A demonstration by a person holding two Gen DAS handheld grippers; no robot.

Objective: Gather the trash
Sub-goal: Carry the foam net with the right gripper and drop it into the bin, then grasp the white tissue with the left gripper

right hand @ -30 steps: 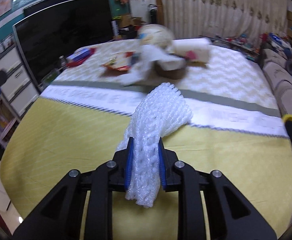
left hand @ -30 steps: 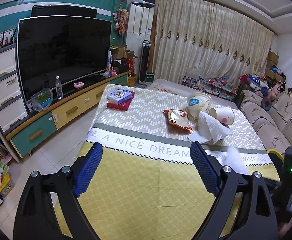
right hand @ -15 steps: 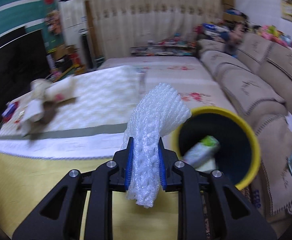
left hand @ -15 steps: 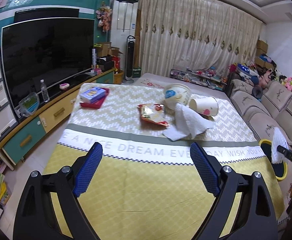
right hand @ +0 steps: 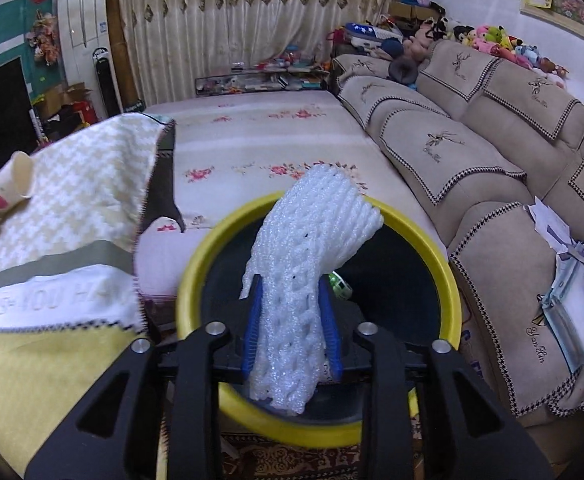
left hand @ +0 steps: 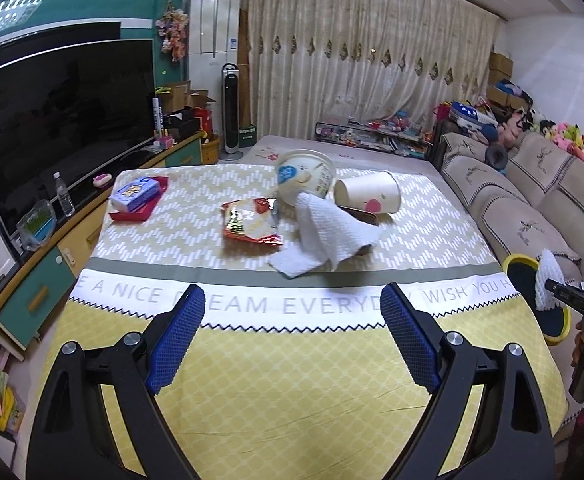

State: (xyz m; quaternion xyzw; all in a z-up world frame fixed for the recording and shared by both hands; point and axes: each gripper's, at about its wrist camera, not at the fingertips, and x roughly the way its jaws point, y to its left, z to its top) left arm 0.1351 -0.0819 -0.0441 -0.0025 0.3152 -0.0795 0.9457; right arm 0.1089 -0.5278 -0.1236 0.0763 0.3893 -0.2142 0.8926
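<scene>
On the surface (left hand: 292, 380), going left to right, we see a tissue pack (left hand: 135, 193) on a red tray (left hand: 138, 211), a snack wrapper (left hand: 250, 227), a white paper towel (left hand: 325, 240) draped from a tipped bowl (left hand: 303, 178), then a paper cup (left hand: 367, 197) on its side. Our left tool (left hand: 292, 344) hovers over the yellow cloth, jaws spread wide and empty. Further right, our right tool (right hand: 290, 320) pinches a white foam net (right hand: 311, 248) directly above the yellow-rimmed trash bin (right hand: 449, 280), which stands between the surface and the sofa (right hand: 491, 168).
</scene>
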